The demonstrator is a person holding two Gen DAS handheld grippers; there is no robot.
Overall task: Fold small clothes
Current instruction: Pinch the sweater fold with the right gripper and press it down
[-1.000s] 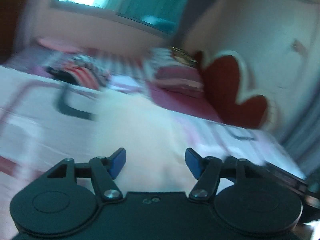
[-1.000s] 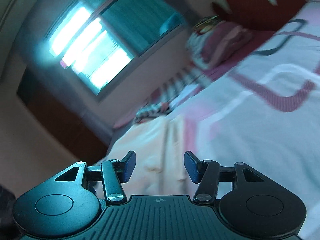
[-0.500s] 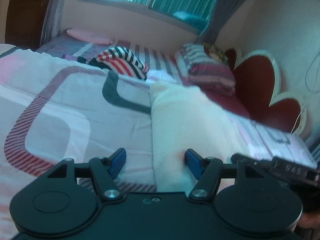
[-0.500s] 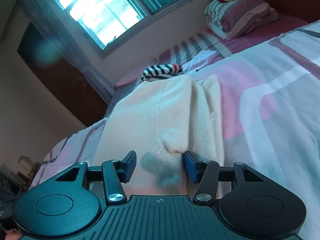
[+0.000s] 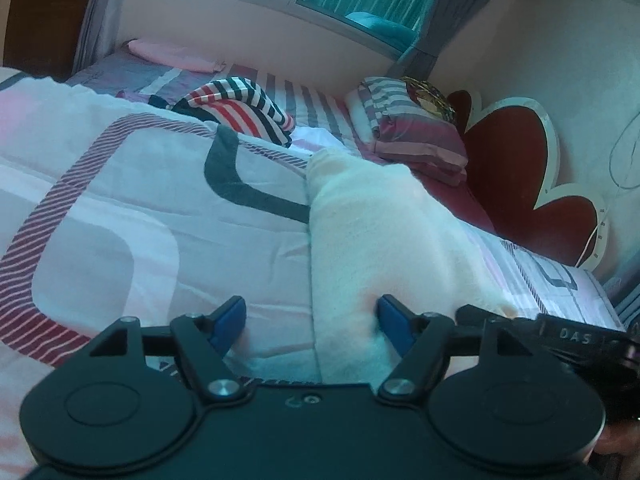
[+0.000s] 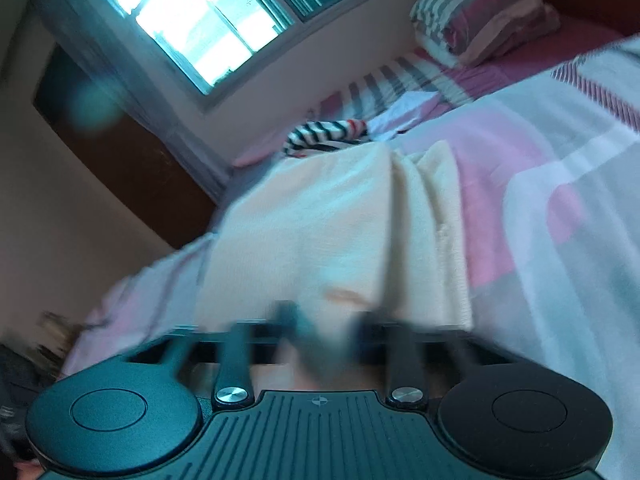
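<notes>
The cream garment (image 5: 376,240) lies folded lengthwise on the bed (image 5: 120,216), running from the 6 o'clock edge of the left wrist view up toward 12 o'clock. The left gripper (image 5: 312,322) has its jaws spread wide; the near edge of the cloth sits between them, with the right blue finger (image 5: 394,326) touching the fabric and the left one over bare quilt. Compared with half a second ago this view is nearly unchanged: the same wide spread, the garment in the same place, only slightly closer.

In the right wrist view the garment (image 6: 328,232) fills the centre, and its near end reaches the right gripper (image 6: 326,328). The fingers are smeared by motion blur, whereas half a second ago they were sharp and clearly apart; now they look closer together around a bunched bit of cloth, but I cannot tell whether they actually pinch it. The view has also tilted, so the bed slopes more steeply.

A striped garment (image 5: 240,108) lies at 11 o'clock beyond the cream one, and folded pink bedding (image 5: 416,136) sits at 1 o'clock beside the red heart-shaped headboard (image 5: 516,168).
</notes>
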